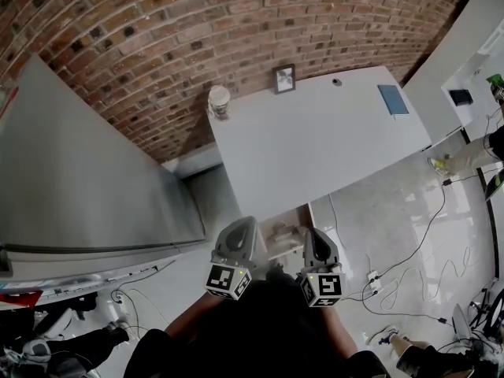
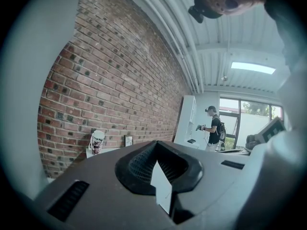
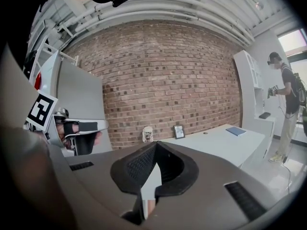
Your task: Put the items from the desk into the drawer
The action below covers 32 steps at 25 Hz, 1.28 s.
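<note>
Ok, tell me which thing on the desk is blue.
The flat notebook at the desk's right end; the cup is whitish, the picture frame dark.

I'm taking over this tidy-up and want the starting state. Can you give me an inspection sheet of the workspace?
Surface: white desk, mostly bare.
Job's things: patterned cup, picture frame, small dark object and blue notebook, apart along the desk's far side; drawer not clearly seen.
Clutter: nothing seen.
Grippers: left gripper and right gripper both empty, fingers together, short of the desk.
Cables: cables loose on the floor right of the desk.
Surroundings: brick wall; grey cabinet to the left; another person in the distance.
</note>
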Each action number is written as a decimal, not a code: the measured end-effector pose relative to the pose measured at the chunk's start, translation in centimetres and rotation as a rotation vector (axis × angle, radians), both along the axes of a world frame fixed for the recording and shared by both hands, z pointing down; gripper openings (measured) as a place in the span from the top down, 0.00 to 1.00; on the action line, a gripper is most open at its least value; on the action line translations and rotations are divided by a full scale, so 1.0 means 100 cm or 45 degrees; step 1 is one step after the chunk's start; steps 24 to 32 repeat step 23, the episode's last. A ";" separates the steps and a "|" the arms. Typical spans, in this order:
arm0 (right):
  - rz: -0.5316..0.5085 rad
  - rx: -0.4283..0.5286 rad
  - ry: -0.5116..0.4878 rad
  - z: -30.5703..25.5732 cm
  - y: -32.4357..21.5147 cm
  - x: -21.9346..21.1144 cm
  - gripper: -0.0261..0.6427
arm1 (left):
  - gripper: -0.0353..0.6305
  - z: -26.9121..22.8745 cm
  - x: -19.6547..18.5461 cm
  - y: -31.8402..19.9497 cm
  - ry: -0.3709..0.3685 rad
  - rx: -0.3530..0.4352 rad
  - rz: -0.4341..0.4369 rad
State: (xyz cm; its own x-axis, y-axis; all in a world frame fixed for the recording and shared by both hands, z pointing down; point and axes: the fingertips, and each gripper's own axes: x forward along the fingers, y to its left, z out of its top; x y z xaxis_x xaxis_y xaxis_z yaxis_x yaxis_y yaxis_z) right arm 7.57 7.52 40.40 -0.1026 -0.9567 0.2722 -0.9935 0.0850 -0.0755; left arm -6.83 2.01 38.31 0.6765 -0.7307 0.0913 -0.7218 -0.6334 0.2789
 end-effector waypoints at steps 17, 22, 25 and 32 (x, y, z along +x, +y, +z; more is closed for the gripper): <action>0.015 0.002 0.004 0.000 0.008 0.002 0.96 | 0.94 0.002 -0.004 0.007 0.000 0.000 -0.005; 0.025 0.001 0.008 0.001 0.013 0.005 0.96 | 0.94 0.003 -0.002 0.013 -0.010 -0.001 0.007; 0.026 0.001 0.008 0.001 0.014 0.005 0.96 | 0.94 0.003 -0.001 0.014 -0.011 -0.001 0.010; 0.026 0.001 0.008 0.001 0.014 0.005 0.96 | 0.94 0.003 -0.001 0.014 -0.011 -0.001 0.010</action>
